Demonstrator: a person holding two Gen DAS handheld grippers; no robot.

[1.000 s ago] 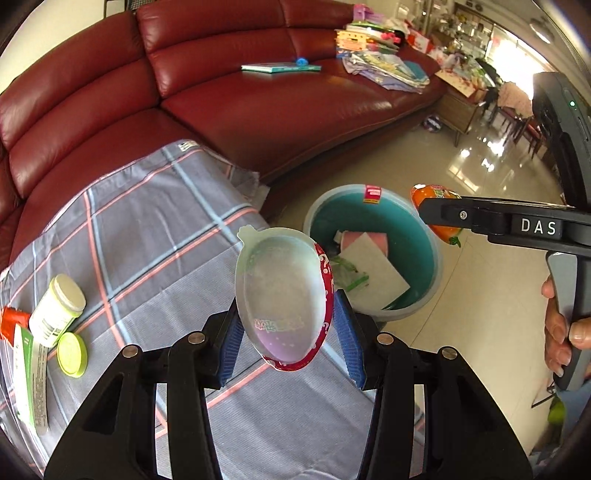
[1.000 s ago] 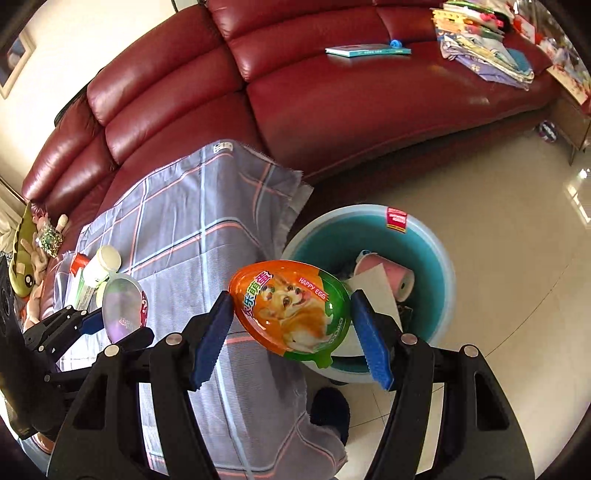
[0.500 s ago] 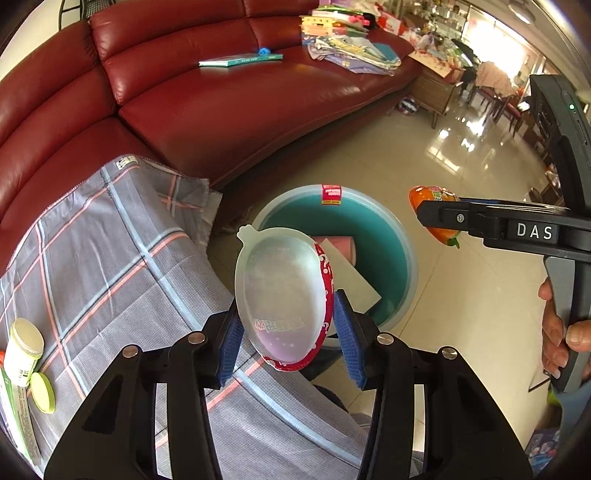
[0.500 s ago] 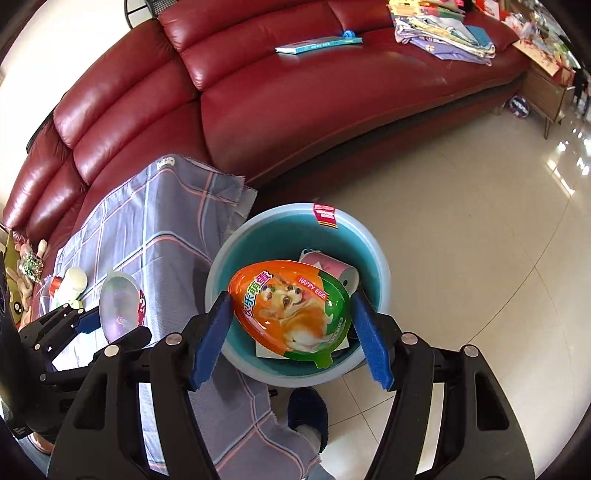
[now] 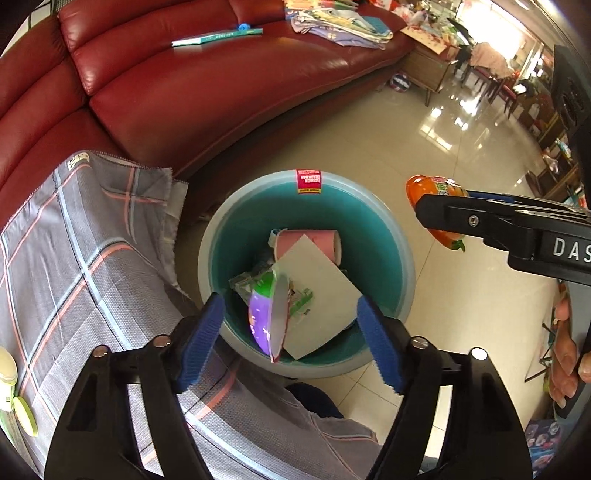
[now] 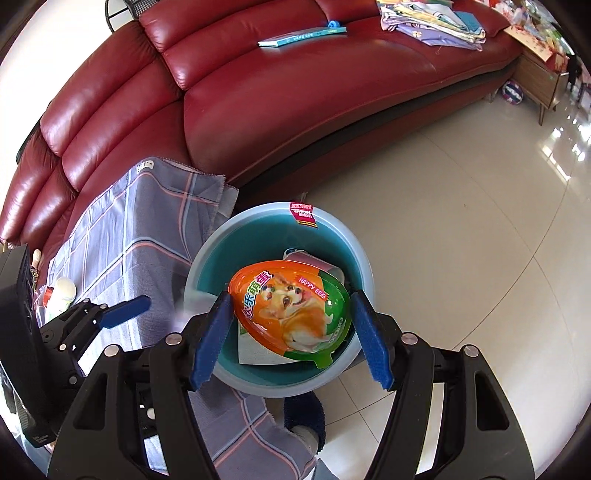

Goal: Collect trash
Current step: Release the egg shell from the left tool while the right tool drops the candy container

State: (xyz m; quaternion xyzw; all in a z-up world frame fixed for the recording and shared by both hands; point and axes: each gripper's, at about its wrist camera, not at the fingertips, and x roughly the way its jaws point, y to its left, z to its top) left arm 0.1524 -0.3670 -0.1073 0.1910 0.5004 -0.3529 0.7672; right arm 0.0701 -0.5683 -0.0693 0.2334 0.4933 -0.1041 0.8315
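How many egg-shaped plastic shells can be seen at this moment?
2: the clear shell drops free between the opening left gripper pads over the bin; the orange shell sits in the right gripper.

Black tongs (image 5: pixel 291 336), ribbed blue pads (image 5: pixel 201 339), silver screws; white "DAS" lettering

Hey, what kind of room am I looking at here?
Most likely a home living room: a long red leather sofa with a book and a heap of clothes or papers on it, a glossy tiled floor, and a teal bin holding household rubbish.
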